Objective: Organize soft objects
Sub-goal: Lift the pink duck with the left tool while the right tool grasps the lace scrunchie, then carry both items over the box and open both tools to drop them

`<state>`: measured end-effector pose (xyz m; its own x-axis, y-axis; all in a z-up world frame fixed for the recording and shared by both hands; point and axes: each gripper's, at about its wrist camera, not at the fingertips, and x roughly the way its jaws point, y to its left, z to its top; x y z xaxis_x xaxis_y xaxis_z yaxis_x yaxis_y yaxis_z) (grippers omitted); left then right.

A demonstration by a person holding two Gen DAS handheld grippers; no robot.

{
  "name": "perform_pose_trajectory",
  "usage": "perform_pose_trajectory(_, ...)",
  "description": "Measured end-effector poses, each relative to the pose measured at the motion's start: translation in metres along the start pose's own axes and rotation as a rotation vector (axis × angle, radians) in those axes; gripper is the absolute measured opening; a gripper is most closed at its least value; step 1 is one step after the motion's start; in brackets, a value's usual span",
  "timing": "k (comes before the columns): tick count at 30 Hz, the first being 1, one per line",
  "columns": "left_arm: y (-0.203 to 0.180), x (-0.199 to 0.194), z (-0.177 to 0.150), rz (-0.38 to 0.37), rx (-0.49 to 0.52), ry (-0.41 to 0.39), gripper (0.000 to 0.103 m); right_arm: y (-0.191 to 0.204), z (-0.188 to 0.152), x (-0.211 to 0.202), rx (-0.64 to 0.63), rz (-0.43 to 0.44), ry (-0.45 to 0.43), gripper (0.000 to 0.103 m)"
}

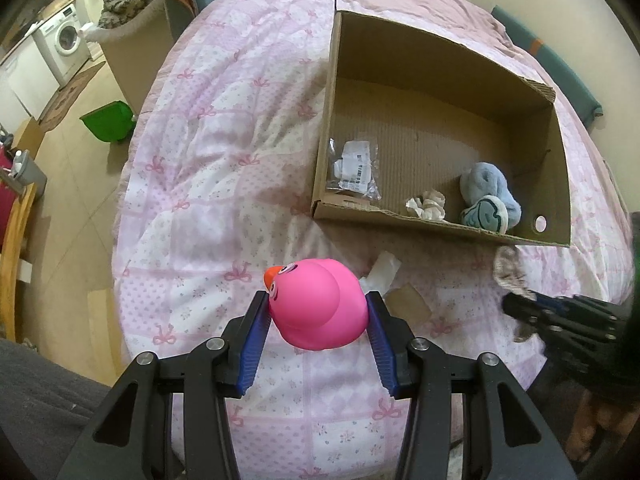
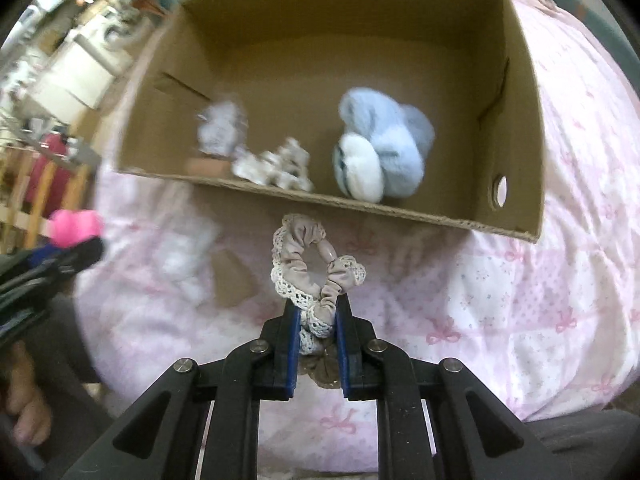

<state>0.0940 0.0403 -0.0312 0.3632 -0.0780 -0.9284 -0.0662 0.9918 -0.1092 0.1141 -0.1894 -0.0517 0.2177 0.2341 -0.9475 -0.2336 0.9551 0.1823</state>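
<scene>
My left gripper (image 1: 317, 304) is shut on a pink rubber duck (image 1: 316, 304) and holds it above the pink quilt, short of the cardboard box (image 1: 400, 216). My right gripper (image 2: 317, 312) is shut on a beige lace-trimmed scrunchie (image 2: 308, 260) just in front of the box's near wall (image 2: 360, 206). Inside the box lie a blue plush toy (image 2: 380, 140), a crumpled white tissue (image 2: 276, 166) and a clear plastic packet (image 1: 354, 168). The duck (image 2: 76, 226) and left gripper also show at the left of the right wrist view.
The bed's pink quilt (image 1: 208, 184) carries the box. A brown card piece (image 1: 408, 304) and a white scrap (image 1: 382, 270) lie on it near the duck. Left of the bed are a green bin (image 1: 108, 120), a washing machine (image 1: 66, 40) and a wooden frame (image 1: 16, 264).
</scene>
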Motion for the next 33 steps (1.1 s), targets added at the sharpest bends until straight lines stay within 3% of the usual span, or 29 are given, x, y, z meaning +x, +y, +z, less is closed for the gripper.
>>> perform_pose_trajectory(7,0.000,0.000,0.000,0.002,0.000,-0.009,0.044,-0.017,-0.017,-0.050,0.011,0.102,-0.149,0.017)
perform_pose_trajectory(15,0.004,-0.008,0.000,0.012,-0.023,-0.052,0.044,-0.017,-0.012,-0.064,0.019,0.100,-0.286,0.017)
perform_pose_trajectory(23,-0.001,-0.032,0.007,0.006,-0.008,-0.121,0.044,-0.011,-0.008,-0.075,0.028,0.133,-0.356,0.017)
perform_pose_trajectory(29,-0.010,-0.056,0.025,-0.002,0.017,-0.195,0.044,-0.024,0.000,-0.088,0.126,0.195,-0.378,0.017)
perform_pose_trajectory(33,-0.018,-0.061,0.044,-0.015,0.034,-0.220,0.044,-0.026,0.014,-0.090,0.123,0.193,-0.377,0.017)
